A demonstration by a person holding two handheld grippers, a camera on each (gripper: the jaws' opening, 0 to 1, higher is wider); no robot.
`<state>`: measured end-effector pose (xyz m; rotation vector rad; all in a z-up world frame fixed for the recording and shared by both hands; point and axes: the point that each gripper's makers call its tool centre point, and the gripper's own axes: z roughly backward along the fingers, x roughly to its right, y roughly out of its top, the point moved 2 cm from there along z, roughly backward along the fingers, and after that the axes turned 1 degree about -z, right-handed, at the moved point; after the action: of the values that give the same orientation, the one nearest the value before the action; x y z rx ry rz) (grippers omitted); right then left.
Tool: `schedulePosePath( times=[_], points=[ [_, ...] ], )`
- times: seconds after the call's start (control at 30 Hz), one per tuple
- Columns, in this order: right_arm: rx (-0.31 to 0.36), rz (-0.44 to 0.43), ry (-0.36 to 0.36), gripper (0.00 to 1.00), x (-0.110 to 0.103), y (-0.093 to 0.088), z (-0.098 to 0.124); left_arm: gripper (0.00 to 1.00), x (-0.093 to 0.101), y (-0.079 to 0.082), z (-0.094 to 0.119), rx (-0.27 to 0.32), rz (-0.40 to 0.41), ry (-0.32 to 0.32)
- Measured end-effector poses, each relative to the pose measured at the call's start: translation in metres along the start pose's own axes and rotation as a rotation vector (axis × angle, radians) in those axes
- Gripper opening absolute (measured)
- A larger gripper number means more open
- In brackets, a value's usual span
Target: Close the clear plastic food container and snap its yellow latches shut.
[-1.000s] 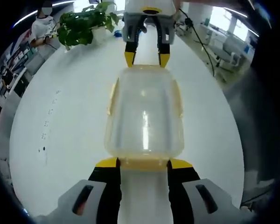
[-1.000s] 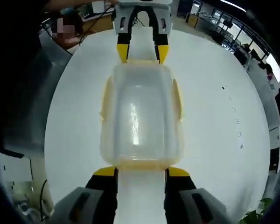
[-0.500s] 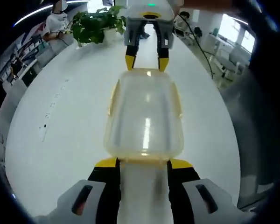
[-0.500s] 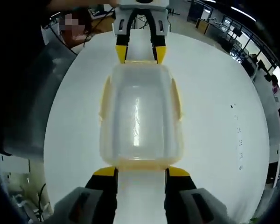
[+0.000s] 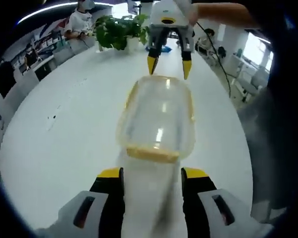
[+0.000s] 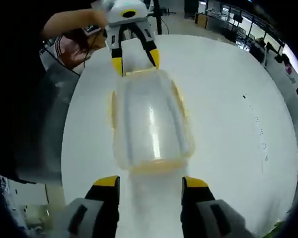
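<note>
Yellow-tipped jaws of both grippers have backed away from the clear plastic food container [image 5: 159, 119] since a moment ago. It sits on the round white table [image 5: 64, 134], lid on, nothing seen inside. Left gripper [image 5: 152, 173] and right gripper [image 6: 150, 182] stand wide open, holding nothing. A green potted plant [image 5: 118, 30] stands beyond.
</note>
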<state>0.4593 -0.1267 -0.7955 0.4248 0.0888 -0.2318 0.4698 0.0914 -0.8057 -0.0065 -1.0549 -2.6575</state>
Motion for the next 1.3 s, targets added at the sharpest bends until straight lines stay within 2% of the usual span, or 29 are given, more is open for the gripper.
schedulePosePath(
  times=[0.03,0.07,0.13,0.2,0.3,0.37,0.47,0.5,0.57,0.63,0.73,0.77,0.93,1.17,1.3],
  points=[
    [0.028,-0.03,-0.002,0.45,0.001,0.002,0.001,0.41,0.0,0.003,0.004,0.033,0.038,0.003],
    [0.066,-0.074,-0.007,0.44,0.002,0.005,0.003,0.4,-0.002,0.008,0.008,0.09,0.103,0.016],
    [0.108,-0.111,-0.006,0.44,-0.001,0.008,0.004,0.4,-0.005,0.012,0.011,0.156,0.145,0.038],
    [0.133,-0.108,-0.029,0.42,0.0,0.009,0.003,0.4,-0.005,0.01,0.01,0.174,0.174,0.072],
    [0.208,-0.113,-0.052,0.39,-0.001,0.017,0.005,0.4,0.007,0.015,0.006,0.216,0.15,0.08],
    [0.228,-0.101,-0.052,0.39,-0.006,0.021,0.005,0.4,0.012,0.021,0.006,0.242,0.106,0.1],
    [0.22,-0.033,-0.065,0.38,-0.01,0.024,0.001,0.39,0.019,0.023,0.003,0.194,-0.019,0.109],
    [0.207,-0.019,-0.062,0.38,-0.011,0.023,0.0,0.39,0.022,0.026,0.003,0.201,-0.026,0.103],
    [0.213,-0.013,-0.066,0.38,-0.01,0.026,-0.001,0.39,0.019,0.031,0.003,0.229,-0.003,0.097],
    [0.228,0.011,-0.064,0.36,-0.008,0.029,-0.001,0.39,0.017,0.034,0.003,0.232,-0.007,0.098],
    [0.24,0.047,-0.061,0.33,-0.007,0.04,0.001,0.37,0.015,0.04,-0.001,0.219,-0.038,0.08],
    [0.238,0.05,-0.058,0.33,-0.006,0.043,0.0,0.35,0.017,0.043,-0.005,0.216,-0.042,0.057],
    [0.201,0.112,-0.046,0.33,-0.007,0.055,-0.011,0.36,0.02,0.051,-0.019,0.193,-0.059,0.01],
    [0.206,0.147,-0.031,0.33,-0.007,0.078,-0.022,0.35,0.019,0.063,-0.038,0.149,-0.141,-0.003],
    [0.214,0.159,-0.025,0.33,-0.007,0.089,-0.025,0.36,0.023,0.079,-0.043,0.181,-0.141,-0.03]
  ],
)
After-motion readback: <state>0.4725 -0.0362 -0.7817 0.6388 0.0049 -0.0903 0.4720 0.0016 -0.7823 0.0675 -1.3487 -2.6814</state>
